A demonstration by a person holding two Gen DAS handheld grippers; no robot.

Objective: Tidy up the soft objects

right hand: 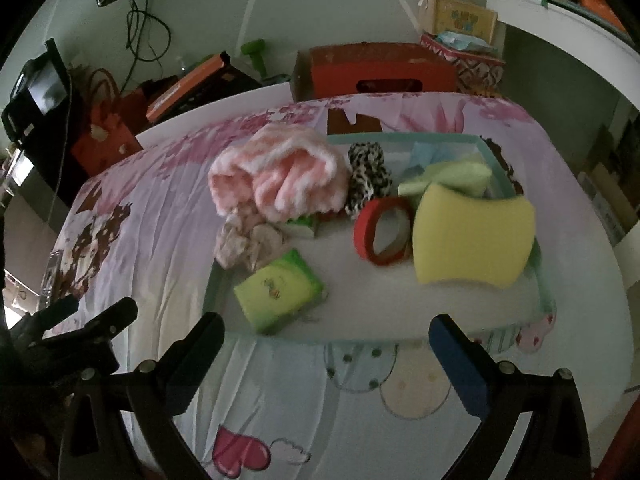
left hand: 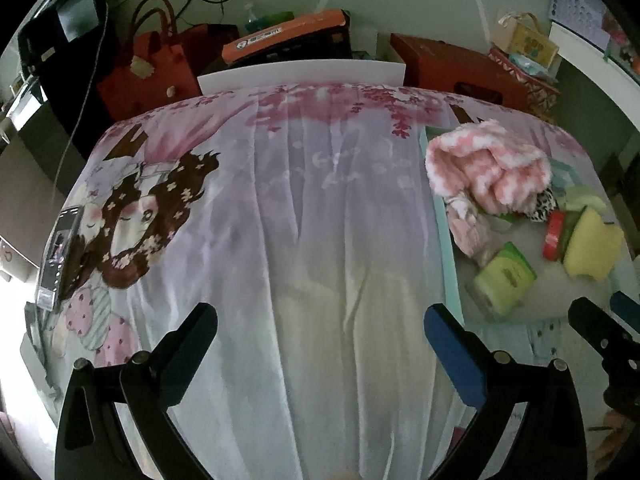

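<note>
A shallow white tray with a teal rim (right hand: 536, 276) lies on a pink and lilac printed sheet (left hand: 320, 208). In it lie a fluffy pink-and-white cloth (right hand: 280, 176), a crumpled pale cloth (right hand: 248, 242), a green tissue pack (right hand: 280, 290), a leopard-print cloth (right hand: 366, 178), a red tape ring (right hand: 384, 232), a yellow sponge (right hand: 472, 236) and light green cloths (right hand: 452, 174). My right gripper (right hand: 328, 346) hangs wide open just before the tray's near rim, holding nothing. My left gripper (left hand: 320, 328) is wide open over bare sheet, left of the tray (left hand: 446, 240). The fluffy cloth (left hand: 488, 164) droops over the tray's far left corner.
A remote control (left hand: 60, 256) lies at the sheet's left edge. Behind the table stand a red handbag (left hand: 148, 68), an orange-topped case (left hand: 288, 38), a red box (right hand: 376, 68) and a patterned gift box (right hand: 464, 52). A white ledge (right hand: 560, 28) curves along the right.
</note>
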